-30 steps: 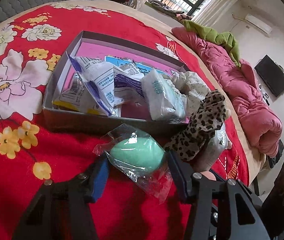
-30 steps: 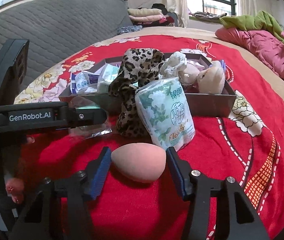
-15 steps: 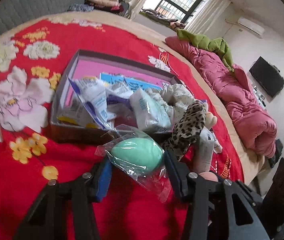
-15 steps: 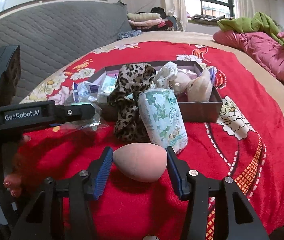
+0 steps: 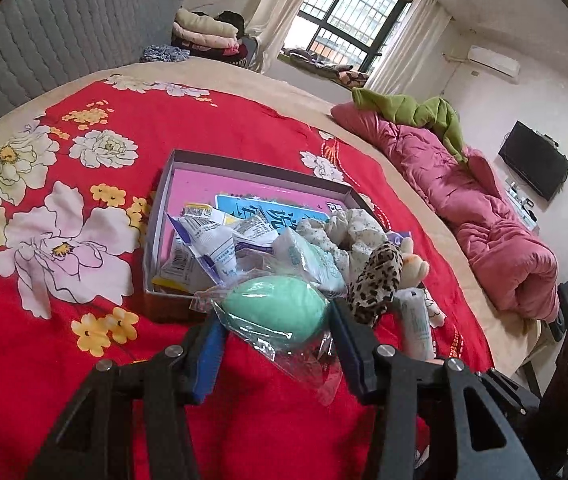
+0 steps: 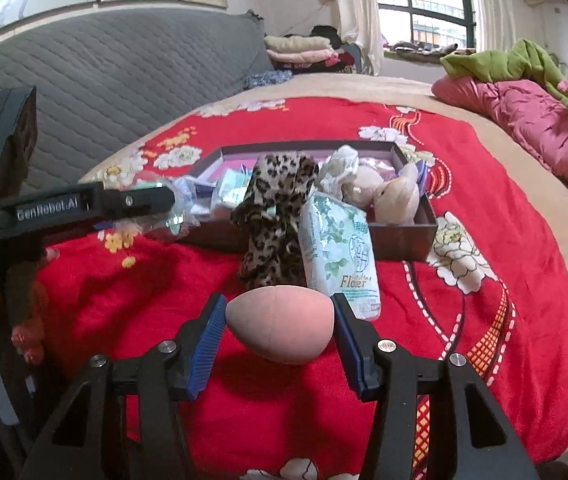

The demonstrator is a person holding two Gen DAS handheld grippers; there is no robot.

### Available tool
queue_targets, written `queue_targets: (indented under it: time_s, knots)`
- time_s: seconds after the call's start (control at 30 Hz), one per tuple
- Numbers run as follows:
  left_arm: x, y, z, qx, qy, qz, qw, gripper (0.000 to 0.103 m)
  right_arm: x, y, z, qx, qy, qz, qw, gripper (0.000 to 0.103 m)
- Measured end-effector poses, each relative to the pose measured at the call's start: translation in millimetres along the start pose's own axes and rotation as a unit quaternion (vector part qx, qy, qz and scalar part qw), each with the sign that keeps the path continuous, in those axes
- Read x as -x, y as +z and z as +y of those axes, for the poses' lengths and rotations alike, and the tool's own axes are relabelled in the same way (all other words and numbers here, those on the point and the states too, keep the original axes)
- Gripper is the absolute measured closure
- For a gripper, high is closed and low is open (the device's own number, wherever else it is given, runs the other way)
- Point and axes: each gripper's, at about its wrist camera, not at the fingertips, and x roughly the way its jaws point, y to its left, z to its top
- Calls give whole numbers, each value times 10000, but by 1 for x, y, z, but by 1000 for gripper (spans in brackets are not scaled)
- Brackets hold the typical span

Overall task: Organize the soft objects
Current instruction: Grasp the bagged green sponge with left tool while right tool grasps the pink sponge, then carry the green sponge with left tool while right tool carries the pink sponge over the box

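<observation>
My left gripper [image 5: 277, 330] is shut on a green sponge egg in clear plastic wrap [image 5: 273, 310] and holds it above the red bedspread, just short of the box's near wall. My right gripper [image 6: 279, 330] is shut on a bare pink sponge egg [image 6: 281, 328], lifted over the bedspread. The shallow box with a pink floor [image 5: 203, 178] holds packets, a tissue pack and a frilly cloth; it also shows in the right wrist view [image 6: 404, 236]. A leopard-print cloth [image 6: 273, 216] and a floral tissue pack [image 6: 340, 250] lean against the box's outer wall.
The left gripper's body [image 6: 71, 208] and the hand holding it show at the left of the right wrist view. A rumpled pink quilt [image 5: 496, 224] lies along the bed's far side. A grey quilted headboard [image 6: 103, 80] stands behind.
Both grippers have risen and pulled back from the box, each still holding its sponge egg. The box and the items by it look smaller and lower.
</observation>
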Motion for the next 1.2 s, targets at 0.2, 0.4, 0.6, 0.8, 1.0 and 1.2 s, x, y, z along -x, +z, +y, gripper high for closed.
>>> queue_targets:
  time_s: [0.2, 0.4, 0.6, 0.8, 1.0, 1.2]
  knots:
    - [-1, -2, 2, 25, -26, 33, 10000, 53, -6, -8, -5, -124, 75, 270, 9995, 49]
    - [2, -3, -2, -51, -41, 2, 10000, 53, 3, -5, -5, -109, 95, 107, 9998, 49]
    - [2, -2, -2, -30, -50, -12, 10000, 53, 9, -4, -11, -197, 67, 43, 9998, 47]
    - [9, 3, -4, -84, -76, -160, 9998, 53, 25, 18, -19, -159, -109, -384, 9991, 47]
    - [13, 12, -7, -208, -35, -308, 9993, 53, 34, 40, -26, 52, -408, -717, 9966, 47]
    - [3, 20, 1, -239, 159, -329, 9990, 53, 33, 58, -36, 99, -586, -936, 9938, 47]
